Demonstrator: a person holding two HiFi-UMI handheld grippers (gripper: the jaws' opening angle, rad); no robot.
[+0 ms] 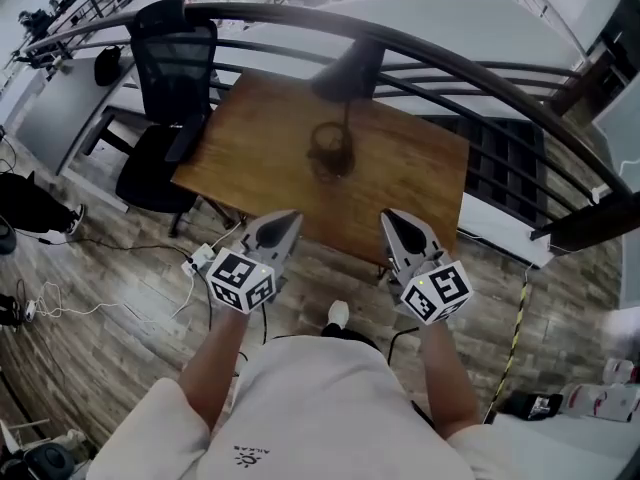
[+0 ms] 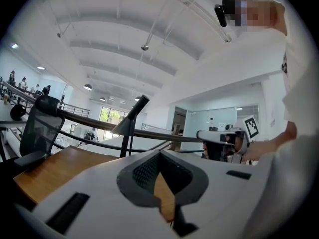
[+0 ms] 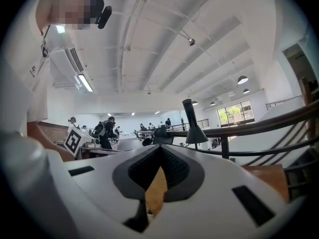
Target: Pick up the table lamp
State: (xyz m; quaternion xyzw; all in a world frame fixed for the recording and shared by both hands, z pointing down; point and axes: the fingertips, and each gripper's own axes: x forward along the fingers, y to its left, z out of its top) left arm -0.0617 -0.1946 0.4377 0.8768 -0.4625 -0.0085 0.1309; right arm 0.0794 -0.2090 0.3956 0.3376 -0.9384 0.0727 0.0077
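Left gripper (image 1: 288, 218) and right gripper (image 1: 392, 216), both closed and empty, at near edge of table (image 1: 420, 178); table lamp (image 1: 332, 148) well beyond.

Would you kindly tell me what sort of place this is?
Probably an open-plan office or lab, on a raised level: an office chair beside a wooden table, a curved railing behind it, and people at desks beyond.

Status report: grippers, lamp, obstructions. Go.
Left gripper shut, empty; right gripper shut, empty. Table lamp upright on wooden table, untouched, beyond both. Nothing between grippers and lamp; office chair at table's left side.
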